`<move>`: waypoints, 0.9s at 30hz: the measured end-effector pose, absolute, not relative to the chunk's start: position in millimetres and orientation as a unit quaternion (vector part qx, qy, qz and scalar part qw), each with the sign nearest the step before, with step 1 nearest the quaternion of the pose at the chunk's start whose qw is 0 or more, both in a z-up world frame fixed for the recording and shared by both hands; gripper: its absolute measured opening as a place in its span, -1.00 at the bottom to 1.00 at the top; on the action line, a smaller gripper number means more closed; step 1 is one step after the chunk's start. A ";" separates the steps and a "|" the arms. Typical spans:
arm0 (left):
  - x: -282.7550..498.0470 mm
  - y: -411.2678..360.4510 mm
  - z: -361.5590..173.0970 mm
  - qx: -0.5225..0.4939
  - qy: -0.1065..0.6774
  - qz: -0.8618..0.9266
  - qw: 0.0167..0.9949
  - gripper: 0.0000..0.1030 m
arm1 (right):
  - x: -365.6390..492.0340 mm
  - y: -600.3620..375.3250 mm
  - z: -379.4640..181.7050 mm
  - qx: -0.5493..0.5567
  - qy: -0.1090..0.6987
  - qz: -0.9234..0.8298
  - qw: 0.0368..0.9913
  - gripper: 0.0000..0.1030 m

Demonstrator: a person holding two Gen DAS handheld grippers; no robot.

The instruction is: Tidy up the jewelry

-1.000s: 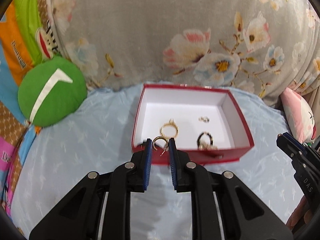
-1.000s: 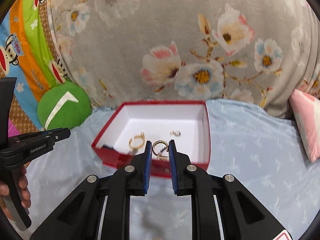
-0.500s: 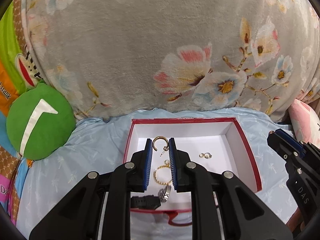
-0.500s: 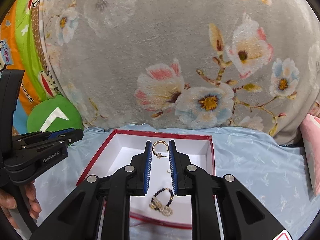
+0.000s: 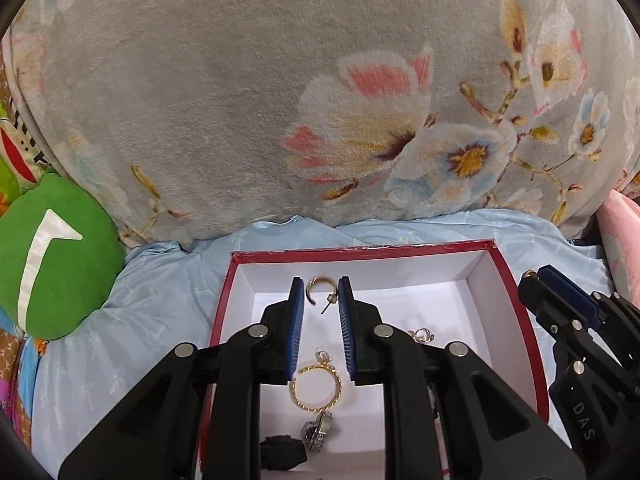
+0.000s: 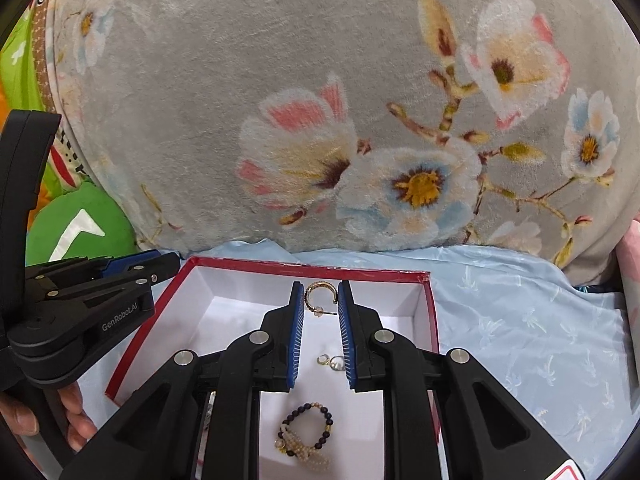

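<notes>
A red box with a white inside [image 5: 516, 304] [image 6: 156, 308] sits on the blue sheet. My left gripper [image 5: 320, 292] is shut on a gold hoop earring [image 5: 316, 286] and holds it over the box. My right gripper [image 6: 320, 294] is shut on a second gold hoop earring [image 6: 320, 290] over the same box. In the box lie a gold twisted ring [image 5: 316, 388], a silver ring [image 5: 318, 432], a small pearl piece [image 5: 422, 335] [image 6: 332, 361] and a beaded bracelet [image 6: 306, 436]. Each gripper shows in the other's view: the right [image 5: 568, 320], the left [image 6: 92, 292].
A grey floral blanket [image 5: 320, 100] rises right behind the box. A green round cushion [image 5: 48, 256] lies at the left. A pink pillow [image 5: 620, 232] is at the right. A black object [image 5: 282, 452] lies at the box's near edge.
Both grippers have moved forward over the box, each still holding its earring. The box's near wall has passed below the fingers.
</notes>
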State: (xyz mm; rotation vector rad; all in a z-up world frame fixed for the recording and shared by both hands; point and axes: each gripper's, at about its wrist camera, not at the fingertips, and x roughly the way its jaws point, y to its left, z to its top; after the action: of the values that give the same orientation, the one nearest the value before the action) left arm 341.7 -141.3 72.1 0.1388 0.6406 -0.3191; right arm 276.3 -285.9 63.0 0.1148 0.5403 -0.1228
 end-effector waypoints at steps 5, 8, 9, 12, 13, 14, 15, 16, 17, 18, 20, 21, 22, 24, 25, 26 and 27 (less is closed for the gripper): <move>349.0 -138.5 68.0 0.050 0.303 -0.132 0.943 0.49 | 275.8 -291.7 58.7 0.062 0.249 -0.083 0.963 0.24; 351.8 -138.6 65.2 0.055 0.309 -0.130 0.940 0.51 | 274.7 -293.7 57.0 0.064 0.251 -0.083 0.962 0.26; 351.4 -138.3 64.7 0.056 0.310 -0.131 0.940 0.51 | 274.2 -293.7 56.6 0.064 0.251 -0.083 0.962 0.28; 349.6 -137.0 63.3 0.056 0.310 -0.131 0.940 0.51 | 271.5 -293.5 54.6 0.067 0.254 -0.082 0.961 0.29; 348.8 -136.4 62.9 0.056 0.311 -0.131 0.940 0.51 | 270.2 -293.1 53.9 0.067 0.255 -0.081 0.961 0.30; 348.1 -136.4 62.6 0.057 0.312 -0.131 0.939 0.51 | 268.5 -292.4 53.6 0.066 0.256 -0.082 0.961 0.30; 347.1 -135.6 62.1 0.060 0.313 -0.130 0.939 0.51 | 266.9 -291.7 53.6 0.066 0.256 -0.082 0.961 0.30; 346.0 -134.4 62.1 0.061 0.314 -0.129 0.939 0.51 | 265.0 -291.2 53.7 0.067 0.257 -0.081 0.961 0.30; 345.0 -133.1 62.3 0.061 0.314 -0.128 0.939 0.51 | 262.9 -290.9 53.9 0.069 0.257 -0.080 0.961 0.31; 343.3 -130.6 62.7 0.061 0.316 -0.127 0.938 0.51 | 260.4 -290.4 54.3 0.070 0.257 -0.080 0.961 0.31; 339.2 -124.6 63.9 0.057 0.319 -0.126 0.938 0.51 | 254.2 -288.5 55.5 0.072 0.258 -0.079 0.960 0.33; 336.5 -120.8 64.3 0.055 0.320 -0.126 0.938 0.52 | 251.6 -287.6 56.0 0.072 0.258 -0.080 0.960 0.36; 333.6 -116.9 64.9 0.052 0.319 -0.125 0.938 0.52 | 248.2 -285.8 56.4 0.072 0.258 -0.080 0.960 0.38; 326.8 -109.5 65.3 0.051 0.318 -0.121 0.939 0.60 | 242.0 -281.5 57.0 0.070 0.260 -0.079 0.960 0.41; 323.4 -105.8 65.3 0.052 0.320 -0.118 0.939 0.60 | 238.4 -278.5 56.9 0.067 0.262 -0.080 0.959 0.44; 319.3 -101.6 65.5 0.051 0.321 -0.116 0.939 0.60 | 234.7 -275.7 56.8 0.065 0.263 -0.081 0.959 0.48; 315.7 -97.8 65.9 0.051 0.322 -0.115 0.938 0.60 | 230.8 -273.2 56.4 0.064 0.264 -0.083 0.959 0.51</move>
State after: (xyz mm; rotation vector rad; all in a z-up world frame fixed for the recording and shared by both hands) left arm 315.7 -97.8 65.9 0.1034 0.6575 -0.2355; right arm 230.8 -273.2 56.4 0.1301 0.5349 -0.1684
